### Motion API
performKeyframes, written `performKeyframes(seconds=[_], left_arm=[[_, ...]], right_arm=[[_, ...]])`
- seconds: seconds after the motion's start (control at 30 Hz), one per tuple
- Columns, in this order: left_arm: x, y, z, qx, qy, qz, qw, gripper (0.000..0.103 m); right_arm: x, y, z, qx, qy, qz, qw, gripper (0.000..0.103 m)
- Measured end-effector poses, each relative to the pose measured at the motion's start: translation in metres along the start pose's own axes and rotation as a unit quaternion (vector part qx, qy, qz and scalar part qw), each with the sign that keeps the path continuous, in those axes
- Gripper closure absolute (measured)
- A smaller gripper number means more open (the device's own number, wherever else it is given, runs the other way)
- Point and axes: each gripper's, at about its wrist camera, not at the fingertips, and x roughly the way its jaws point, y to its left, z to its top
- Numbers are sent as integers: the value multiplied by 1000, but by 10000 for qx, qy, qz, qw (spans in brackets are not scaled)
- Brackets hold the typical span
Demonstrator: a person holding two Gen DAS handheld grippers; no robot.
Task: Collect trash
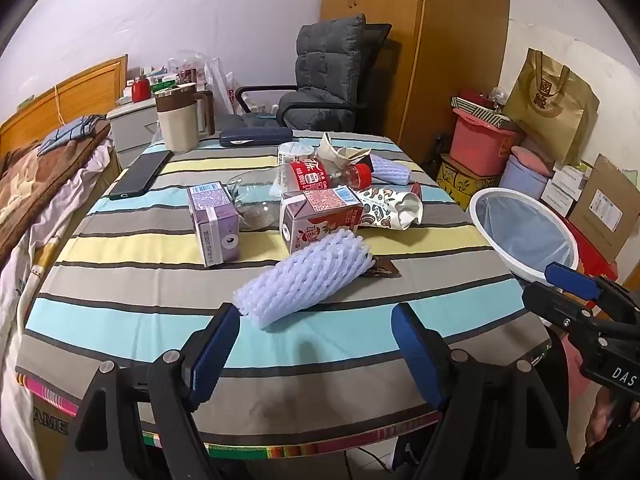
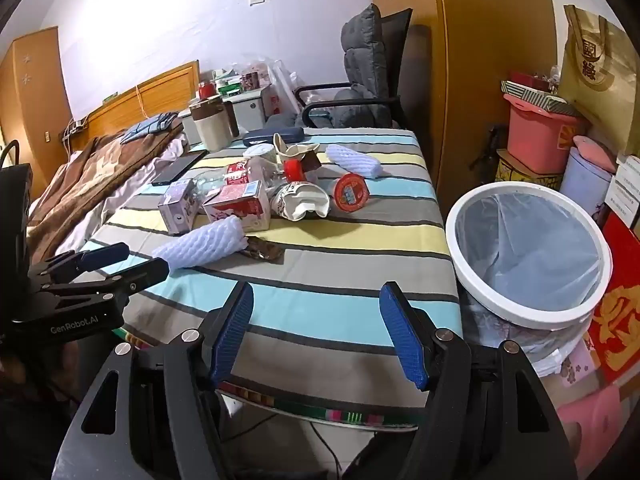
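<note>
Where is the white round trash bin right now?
The white round trash bin with a clear liner stands off the right edge of the striped-cloth table, in front of the pink plastic bucket, at right in both views.

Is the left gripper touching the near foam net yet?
Apart. The left wrist view shows the left gripper open, with striped tablecloth visible between its fingertips and the foam net ahead.

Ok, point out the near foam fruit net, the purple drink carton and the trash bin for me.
near foam fruit net [image 1: 304,278], left wrist view, middle of its mesh body.
purple drink carton [image 1: 214,222], left wrist view, its side face.
trash bin [image 2: 454,220], right wrist view, left part of the white rim.
</note>
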Motion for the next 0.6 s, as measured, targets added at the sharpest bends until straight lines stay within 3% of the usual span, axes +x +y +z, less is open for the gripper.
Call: performKeyframes(seconds=[0.6], left_arm=[[-4,8,1,-84,-71,19,9999,25]], right_arm=[[-1,4,2,-37,-3,-29,10000,36]])
